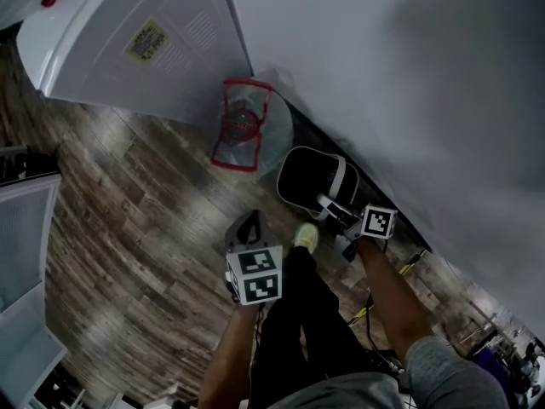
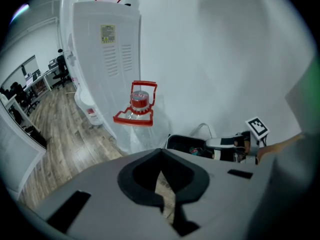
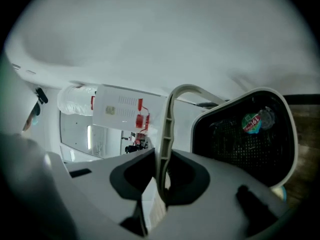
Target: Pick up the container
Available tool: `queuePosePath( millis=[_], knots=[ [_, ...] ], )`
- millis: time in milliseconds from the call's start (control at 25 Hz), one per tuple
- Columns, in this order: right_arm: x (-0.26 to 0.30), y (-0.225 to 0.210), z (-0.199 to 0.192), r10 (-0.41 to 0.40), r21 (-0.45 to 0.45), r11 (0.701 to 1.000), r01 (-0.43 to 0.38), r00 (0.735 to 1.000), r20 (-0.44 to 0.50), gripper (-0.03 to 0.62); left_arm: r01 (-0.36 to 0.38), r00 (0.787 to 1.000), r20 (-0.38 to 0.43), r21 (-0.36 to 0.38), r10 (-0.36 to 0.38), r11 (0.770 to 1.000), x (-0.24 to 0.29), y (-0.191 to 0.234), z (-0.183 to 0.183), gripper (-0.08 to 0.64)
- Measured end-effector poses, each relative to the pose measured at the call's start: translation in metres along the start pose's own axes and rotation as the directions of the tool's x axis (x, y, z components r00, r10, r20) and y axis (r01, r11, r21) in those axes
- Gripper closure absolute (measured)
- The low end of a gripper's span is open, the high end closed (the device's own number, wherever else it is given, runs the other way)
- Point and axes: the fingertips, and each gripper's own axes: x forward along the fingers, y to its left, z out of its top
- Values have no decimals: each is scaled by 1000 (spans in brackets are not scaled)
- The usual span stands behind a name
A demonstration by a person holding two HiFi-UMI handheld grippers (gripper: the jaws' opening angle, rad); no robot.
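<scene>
Clamped shut on the thin pale handle (image 3: 167, 129) of the container (image 3: 225, 149): right gripper (image 3: 162, 181), one dark pad pressing each side of the strip. Pressed together at the tips with nothing between them: the jaws of the left gripper (image 2: 161, 176), only a sliver of floor showing through the gap below the tips.

Just past the right jaws, a black mesh-lined container with a white rim and a round sticker (image 3: 251, 121) inside. Placed at the foot of the wall, to the right of the bottle and a little nearer. Cannot tell whether resting on the floor or lifted clear of it.

Held to the left of the container and nearer, over bare boards, the left gripper. Close by, a pale shoe (image 1: 306, 237) and dark trousers between two bare forearms.

Underfoot, dark streaked wood-plank floor (image 1: 128, 228). To the right, a plain white wall (image 1: 409, 83), with yellow cables (image 1: 409, 267) along its base. Farther along the wall, a clear bottle (image 1: 241, 126) with a red cap and red frame, beside a tall white appliance (image 1: 128, 49) carrying a yellow label and vent slots. Far left in the left gripper view, desks and office chairs (image 2: 30, 79).
</scene>
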Motion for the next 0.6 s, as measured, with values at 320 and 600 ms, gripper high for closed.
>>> queuePosePath(
  millis=[320, 600],
  knots=[
    [-43, 131, -11, 21, -67, 997, -27, 996, -88, 522, 39, 999, 23, 96, -41, 995, -81, -22, 46, 546],
    [-100, 235, 14, 41, -125, 991, -38, 999, 17, 522, 70, 991, 105, 121, -83, 990, -167, -44, 105, 546]
  ],
)
